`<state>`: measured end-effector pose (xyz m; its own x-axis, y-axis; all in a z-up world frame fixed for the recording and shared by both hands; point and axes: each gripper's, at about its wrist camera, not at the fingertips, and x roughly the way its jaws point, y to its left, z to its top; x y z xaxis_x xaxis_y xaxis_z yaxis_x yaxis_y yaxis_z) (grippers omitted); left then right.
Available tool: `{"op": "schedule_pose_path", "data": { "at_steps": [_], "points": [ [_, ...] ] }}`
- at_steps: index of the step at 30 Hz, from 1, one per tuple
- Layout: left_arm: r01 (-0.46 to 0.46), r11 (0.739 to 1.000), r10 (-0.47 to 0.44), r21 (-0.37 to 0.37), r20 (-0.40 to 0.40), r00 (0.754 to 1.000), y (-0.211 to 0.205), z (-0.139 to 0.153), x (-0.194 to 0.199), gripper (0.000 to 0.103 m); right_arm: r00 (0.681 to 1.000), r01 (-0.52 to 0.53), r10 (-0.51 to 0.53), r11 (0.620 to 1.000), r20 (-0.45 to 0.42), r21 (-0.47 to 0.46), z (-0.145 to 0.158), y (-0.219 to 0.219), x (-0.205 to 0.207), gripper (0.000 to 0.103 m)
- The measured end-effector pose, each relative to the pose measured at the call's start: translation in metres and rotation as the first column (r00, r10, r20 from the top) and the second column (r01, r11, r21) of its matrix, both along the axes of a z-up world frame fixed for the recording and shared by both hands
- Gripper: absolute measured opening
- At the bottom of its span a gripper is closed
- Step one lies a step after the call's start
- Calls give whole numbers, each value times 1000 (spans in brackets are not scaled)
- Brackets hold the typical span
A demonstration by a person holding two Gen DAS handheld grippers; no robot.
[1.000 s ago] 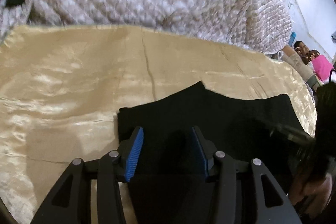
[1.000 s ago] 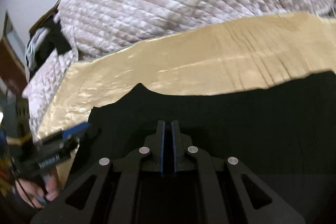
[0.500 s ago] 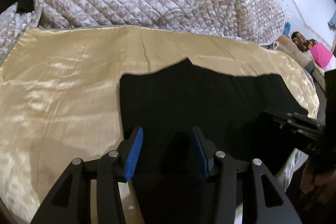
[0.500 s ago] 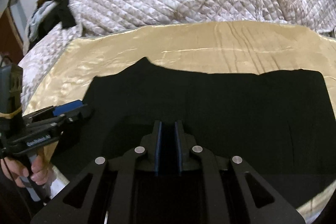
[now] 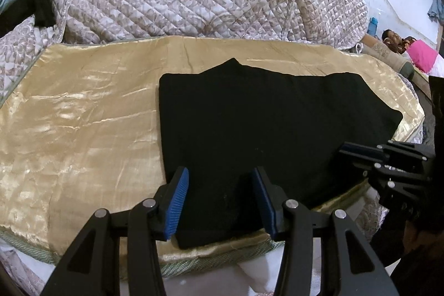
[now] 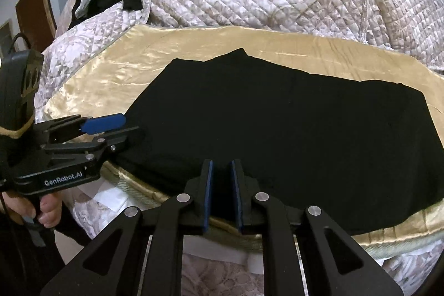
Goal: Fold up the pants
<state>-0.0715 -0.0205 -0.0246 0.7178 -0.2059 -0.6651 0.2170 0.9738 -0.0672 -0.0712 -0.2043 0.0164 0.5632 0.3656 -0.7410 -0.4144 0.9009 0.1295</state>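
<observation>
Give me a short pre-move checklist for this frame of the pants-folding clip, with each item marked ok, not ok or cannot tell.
1. Black pants lying flat on the gold satin cloth: ok, with a small peak along the far edge.
2. Left gripper open and empty: ok, fingers spread wide above the near edge.
3. Right gripper free of fabric: ok, a narrow gap shows between its pads and nothing is pinched.
4. Pants fully on the cloth: ok, though the near edge sits close to the cloth's hem.
5. Number of folds already made: cannot tell, the black fabric hides its layers.
</observation>
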Motion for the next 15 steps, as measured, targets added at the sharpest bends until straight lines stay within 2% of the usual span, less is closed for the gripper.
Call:
{"op": "schedule_pose_path", "data": {
  "at_steps": [6, 7, 10, 12, 15],
  "points": [
    [-3, 1000, 3, -25, -9, 1000, 3, 1, 1, 51, 994, 110, -110, 994, 6, -2, 0, -21, 4, 13],
    [-7, 1000, 6, -27, -14, 1000, 3, 1, 2, 51, 991, 131, -131, 991, 8, -21, -1, -23, 5, 17],
    [-26, 999, 25, -32, -26, 999, 3, 4, 6, 51, 988, 156, -155, 988, -10, 10, 2, -29, 9, 19],
    [-37, 999, 36, -36, -27, 999, 3, 7, 9, 51, 988, 155, -155, 988, 19, -9, 7, -26, 8, 19],
    [-55, 998, 54, -27, -17, 998, 3, 11, 14, 51, 990, 133, -135, 991, 47, 27, 16, -22, 7, 19]
  ]
}}
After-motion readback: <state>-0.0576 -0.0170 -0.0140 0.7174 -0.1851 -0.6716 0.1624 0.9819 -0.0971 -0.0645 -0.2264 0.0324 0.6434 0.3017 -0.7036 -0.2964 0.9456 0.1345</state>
